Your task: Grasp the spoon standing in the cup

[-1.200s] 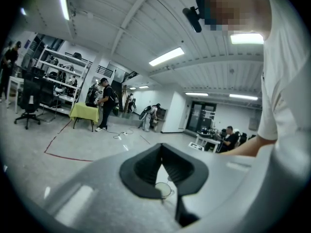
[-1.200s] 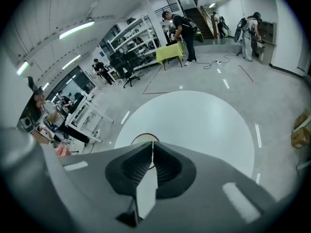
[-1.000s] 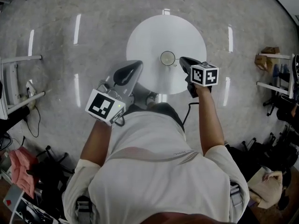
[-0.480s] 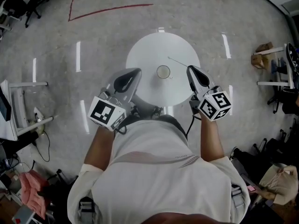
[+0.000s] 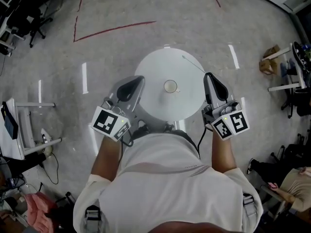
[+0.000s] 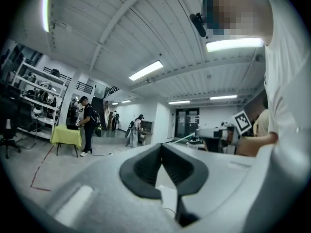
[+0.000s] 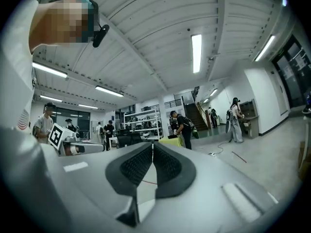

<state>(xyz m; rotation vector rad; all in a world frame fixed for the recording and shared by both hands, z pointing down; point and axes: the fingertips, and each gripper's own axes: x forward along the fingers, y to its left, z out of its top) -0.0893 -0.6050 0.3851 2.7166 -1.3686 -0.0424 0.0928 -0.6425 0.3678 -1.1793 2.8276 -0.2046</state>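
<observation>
A small pale cup (image 5: 170,86) stands near the middle of the round white table (image 5: 155,67), and nothing shows inside it. My right gripper (image 5: 209,75) hangs over the table's right edge, shut on the thin spoon (image 5: 193,64), which sticks out up and to the left from its tips. From the left gripper view the spoon (image 6: 187,138) is a pale slanted rod. In its own view the right gripper (image 7: 153,144) has its jaws together and tilted up toward the ceiling. My left gripper (image 5: 140,78) (image 6: 162,145) is shut on nothing at the table's left edge.
Red tape (image 5: 114,28) marks the floor beyond the table. A cardboard box (image 5: 266,64) and racks stand at the right, chairs and clutter at the left. Several people stand far off by a yellow-green table (image 6: 67,135) and shelves.
The right gripper drew back from the cup to the right and toward the body, lifting the spoon out. The left gripper barely moved.
</observation>
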